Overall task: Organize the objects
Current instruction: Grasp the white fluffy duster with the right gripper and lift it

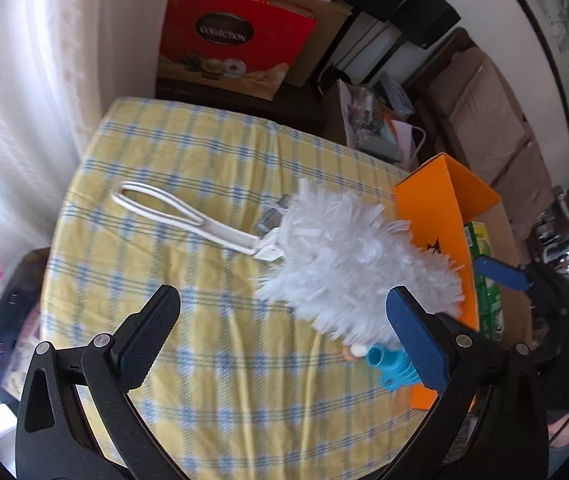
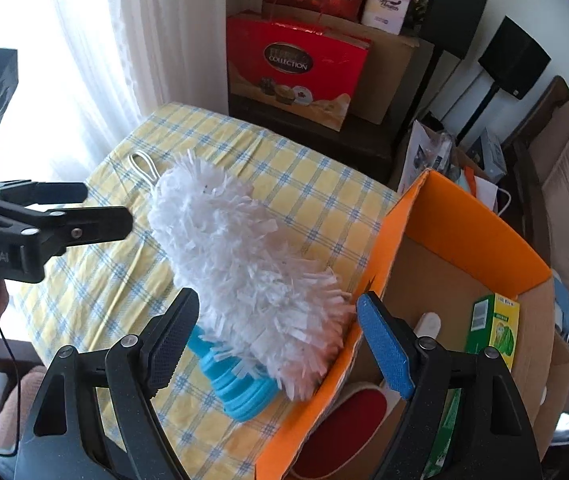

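**Table and box: positions**

Duster (image 2: 240, 264): lies on the table (image 2: 96, 280), handle loop toward the far left edge, head reaching the right edge, touching the box (image 2: 368, 256) wall.
Ridged funnel-like piece (image 2: 240, 384): on the table near the front right corner, partly under the duster head, just beside the box.
Box: stands against the table's right edge.
Carton (image 2: 496, 328): upright inside the box, at its right wall.

White curtain (image 2: 124, 40) glows with daylight beside 2 black speakers (image 2: 484, 28).
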`<action>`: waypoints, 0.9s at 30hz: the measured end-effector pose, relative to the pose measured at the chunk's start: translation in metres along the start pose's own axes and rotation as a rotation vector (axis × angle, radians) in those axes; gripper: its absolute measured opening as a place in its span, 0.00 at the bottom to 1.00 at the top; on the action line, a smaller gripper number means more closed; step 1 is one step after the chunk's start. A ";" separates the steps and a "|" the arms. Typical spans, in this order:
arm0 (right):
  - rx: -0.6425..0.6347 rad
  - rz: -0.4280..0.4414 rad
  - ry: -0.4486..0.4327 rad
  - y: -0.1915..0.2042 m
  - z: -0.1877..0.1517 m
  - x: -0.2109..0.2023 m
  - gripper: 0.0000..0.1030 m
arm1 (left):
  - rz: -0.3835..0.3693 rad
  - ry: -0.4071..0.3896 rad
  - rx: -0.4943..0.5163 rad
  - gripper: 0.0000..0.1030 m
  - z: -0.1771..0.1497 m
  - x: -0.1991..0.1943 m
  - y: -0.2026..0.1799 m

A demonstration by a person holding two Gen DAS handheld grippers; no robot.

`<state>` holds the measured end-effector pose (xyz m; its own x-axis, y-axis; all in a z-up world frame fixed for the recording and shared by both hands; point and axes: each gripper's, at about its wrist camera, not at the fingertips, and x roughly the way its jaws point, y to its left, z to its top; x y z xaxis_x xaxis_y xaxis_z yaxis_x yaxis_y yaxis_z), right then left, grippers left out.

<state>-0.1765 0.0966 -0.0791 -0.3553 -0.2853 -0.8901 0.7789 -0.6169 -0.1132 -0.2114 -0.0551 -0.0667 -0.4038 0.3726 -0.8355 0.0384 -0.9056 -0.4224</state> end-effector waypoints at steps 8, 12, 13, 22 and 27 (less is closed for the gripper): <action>-0.034 -0.005 0.017 0.004 0.003 0.018 0.71 | -0.095 0.025 -0.028 0.82 0.011 0.027 -0.009; -0.033 0.023 0.029 0.007 0.003 0.027 0.50 | -0.132 0.043 -0.042 0.53 0.014 0.037 -0.009; -0.030 0.031 0.033 0.008 0.003 0.029 0.47 | -0.137 0.045 -0.048 0.50 0.015 0.039 -0.008; -0.012 0.063 0.007 0.008 0.003 0.024 0.19 | -0.131 0.002 -0.037 0.07 0.021 0.027 -0.001; 0.003 0.082 -0.019 0.007 0.008 0.011 0.13 | -0.136 -0.026 -0.008 0.04 0.024 0.011 -0.012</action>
<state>-0.1792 0.0833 -0.0862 -0.3004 -0.3487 -0.8878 0.8042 -0.5931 -0.0392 -0.2386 -0.0452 -0.0627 -0.4293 0.4865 -0.7609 -0.0115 -0.8454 -0.5340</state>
